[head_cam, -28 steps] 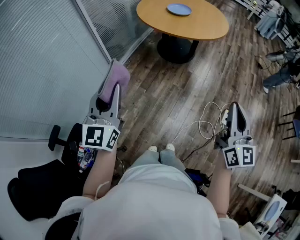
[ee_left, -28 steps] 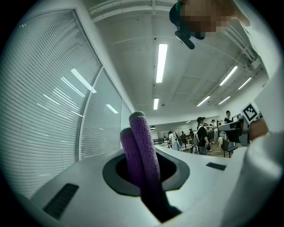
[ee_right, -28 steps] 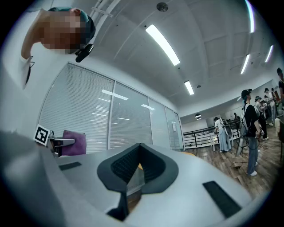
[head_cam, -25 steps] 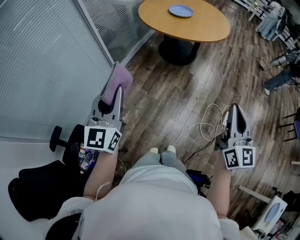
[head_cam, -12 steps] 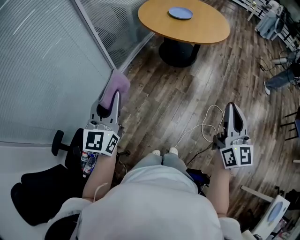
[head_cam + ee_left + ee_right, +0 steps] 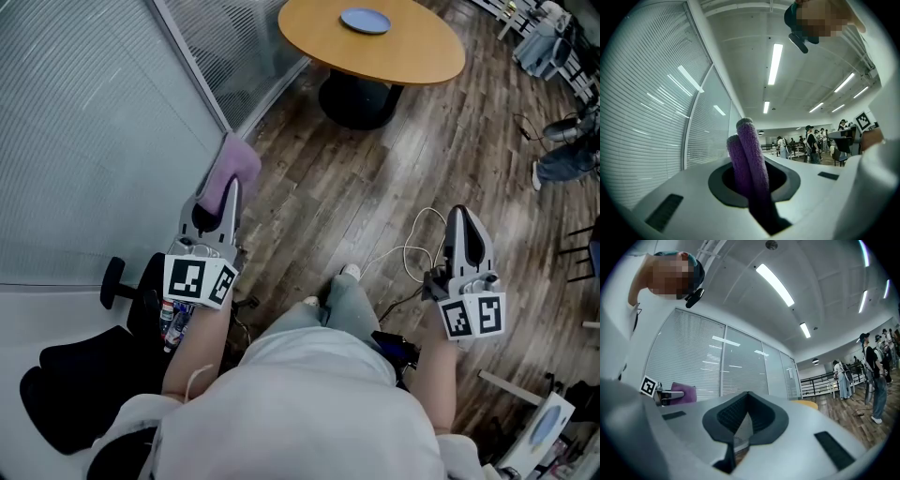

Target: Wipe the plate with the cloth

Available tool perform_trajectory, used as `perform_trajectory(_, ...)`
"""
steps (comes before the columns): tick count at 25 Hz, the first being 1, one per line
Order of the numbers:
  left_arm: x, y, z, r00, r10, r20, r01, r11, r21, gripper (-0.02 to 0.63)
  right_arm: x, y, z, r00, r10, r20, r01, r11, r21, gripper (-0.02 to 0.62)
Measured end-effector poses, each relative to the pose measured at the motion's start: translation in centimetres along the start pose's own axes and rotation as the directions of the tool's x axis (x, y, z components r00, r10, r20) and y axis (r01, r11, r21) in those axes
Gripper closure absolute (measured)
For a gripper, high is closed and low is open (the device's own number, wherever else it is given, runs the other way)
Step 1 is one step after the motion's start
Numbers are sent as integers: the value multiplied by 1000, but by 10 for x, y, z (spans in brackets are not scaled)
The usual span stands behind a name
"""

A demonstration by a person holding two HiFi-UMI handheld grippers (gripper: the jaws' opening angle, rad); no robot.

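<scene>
The left gripper (image 6: 228, 190) clamps the purple cloth (image 6: 238, 159); the right gripper (image 6: 465, 217) is closed on nothing. The plate (image 6: 365, 20), well ahead of both, may slide under the cloth's push, since nothing braces it.

- A round wooden table (image 6: 412, 52) stands at the plank floor's (image 6: 375, 187) far edge.
- A white cable (image 6: 405, 251) loops mid-floor.
- A black chair (image 6: 66, 370) sits beside the blind-covered glass wall (image 6: 84, 122).
- People (image 6: 872, 380) stand far off.
</scene>
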State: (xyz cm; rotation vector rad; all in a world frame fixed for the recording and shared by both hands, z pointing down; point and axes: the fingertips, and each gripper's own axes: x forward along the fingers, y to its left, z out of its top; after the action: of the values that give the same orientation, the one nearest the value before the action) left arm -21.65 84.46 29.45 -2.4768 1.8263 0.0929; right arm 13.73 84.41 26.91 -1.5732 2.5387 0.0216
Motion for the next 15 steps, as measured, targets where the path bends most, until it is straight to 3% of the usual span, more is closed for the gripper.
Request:
perform_trajectory(7, 35, 13, -14, 999, 46, -7, -46, 999, -26, 549, 50, -32, -14, 1000, 23, 7, -24, 999, 37, 578)
perform_trajectory(15, 117, 27, -7, 991, 131, 17, -130, 991, -34, 549, 145, -94, -23, 995, 102, 1, -102, 993, 63, 578)
